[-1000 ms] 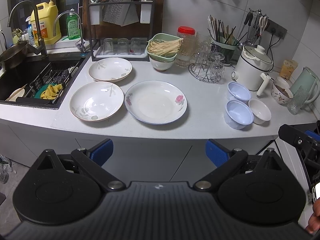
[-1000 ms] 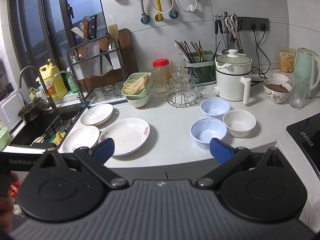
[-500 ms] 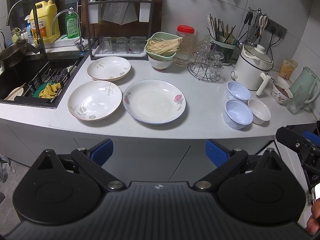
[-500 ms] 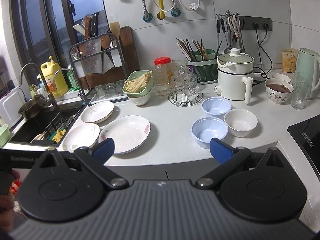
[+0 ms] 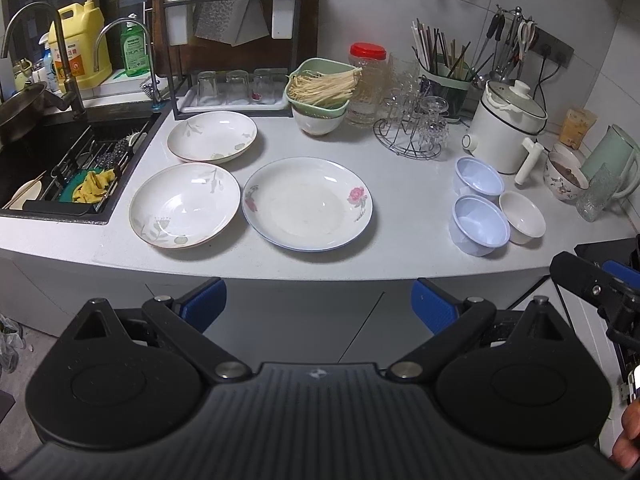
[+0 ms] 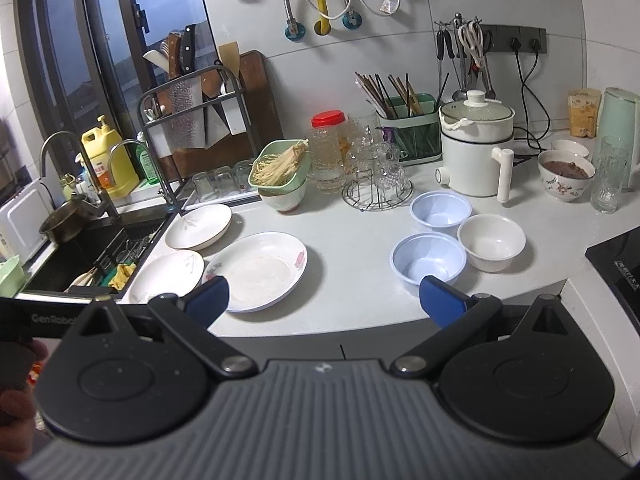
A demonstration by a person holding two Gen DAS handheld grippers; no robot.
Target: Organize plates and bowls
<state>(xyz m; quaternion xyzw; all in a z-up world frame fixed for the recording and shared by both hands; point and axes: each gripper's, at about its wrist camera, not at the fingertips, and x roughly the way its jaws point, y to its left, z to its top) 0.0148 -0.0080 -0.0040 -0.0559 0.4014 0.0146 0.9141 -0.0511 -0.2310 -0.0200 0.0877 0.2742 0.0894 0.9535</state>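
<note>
**Both grippers close in on the counter; nothing touched yet**

Over the last second both cameras have drawn a little nearer to the worktop, so the dishes sit larger in view, and none of the crockery has moved. That reads as an approach only: the sorting has not begun.

Take the rose plate (image 5: 307,204) as the landmark. Just to its left, rims almost touching, lies the near leaf plate (image 5: 185,204); behind that one, toward the black rack, lies the far leaf plate (image 5: 212,136). All three rest flat and separate, none stacked. Well to the right of the rose plate stand the three bowls in a tight cluster: the near blue bowl (image 5: 480,225), the far blue bowl (image 5: 478,180) behind it, and the white bowl (image 5: 522,218) beside them on the right.

The left gripper (image 5: 316,306) hangs short of the counter edge, below the rose plate, its blue fingers spread wide and holding nothing. The right gripper (image 6: 322,300) is likewise spread and empty, aimed between the rose plate and the near blue bowl; its right fingertip overlaps that bowl in the picture, though whether it is actually near it is hard to judge through the fisheye.

Likely first moves are stacking the plates and nesting the bowls.
</note>
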